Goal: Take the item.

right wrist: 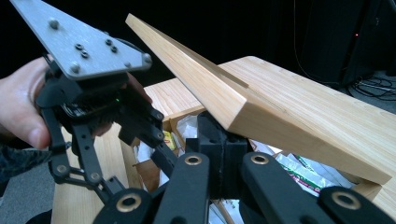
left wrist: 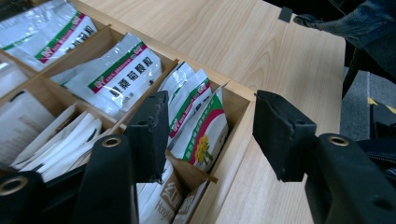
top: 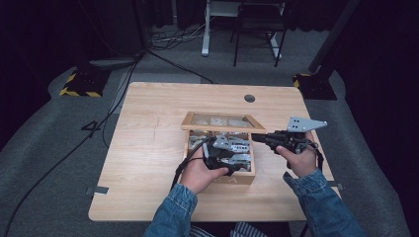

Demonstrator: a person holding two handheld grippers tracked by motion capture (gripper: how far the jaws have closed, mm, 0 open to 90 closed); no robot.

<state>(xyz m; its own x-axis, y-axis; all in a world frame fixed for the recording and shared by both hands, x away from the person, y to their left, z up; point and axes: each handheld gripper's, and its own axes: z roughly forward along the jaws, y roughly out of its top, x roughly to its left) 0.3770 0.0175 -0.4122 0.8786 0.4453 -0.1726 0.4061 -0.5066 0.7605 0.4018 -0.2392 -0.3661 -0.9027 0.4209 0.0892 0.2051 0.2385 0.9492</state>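
Inside, white sachets [left wrist: 121,77] in compartments

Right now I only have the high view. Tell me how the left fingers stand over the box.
Observer: The left gripper is open. One finger hangs over the corner compartment, the other outside the box wall, above the table.
Operator: Report what's in that compartment.
Observer: Packets standing on edge. The nearest packet shows a yellow flower.
Operator: Now give me the right one.
Observer: The right gripper has its fingers pressed together, tips right at the underside of the raised lid.
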